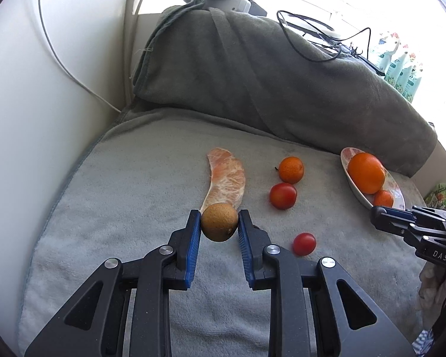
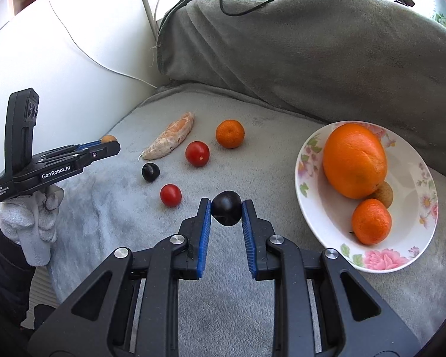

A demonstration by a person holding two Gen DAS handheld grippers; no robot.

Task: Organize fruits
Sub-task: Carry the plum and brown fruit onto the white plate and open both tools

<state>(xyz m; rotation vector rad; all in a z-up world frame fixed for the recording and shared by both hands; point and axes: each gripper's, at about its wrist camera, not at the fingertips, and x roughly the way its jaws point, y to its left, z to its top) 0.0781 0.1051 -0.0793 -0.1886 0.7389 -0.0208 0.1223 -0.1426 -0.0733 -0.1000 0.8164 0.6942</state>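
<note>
Left gripper (image 1: 219,223): jaws clamp brown fruit (image 1: 219,222). Right gripper (image 2: 226,211): jaws clamp dark plum (image 2: 226,211); bowl (image 2: 309,160) lies right of them, nearer this hand.

Brown longan (image 1: 219,222) was pinched between blue pads, off the towel. Dark plum (image 2: 226,208) likewise gripped, w/ a 2nd plum (image 2: 150,172) loose. Peeled pomelo segment (image 1: 226,180), mandarin (image 2: 230,134) & 2 cherry tomatoes (image 2: 197,153) (image 2: 170,195) lay apart. Floral bowl (image 2: 380,260) held big orange (image 2: 354,160), mandarin, longan.
</note>
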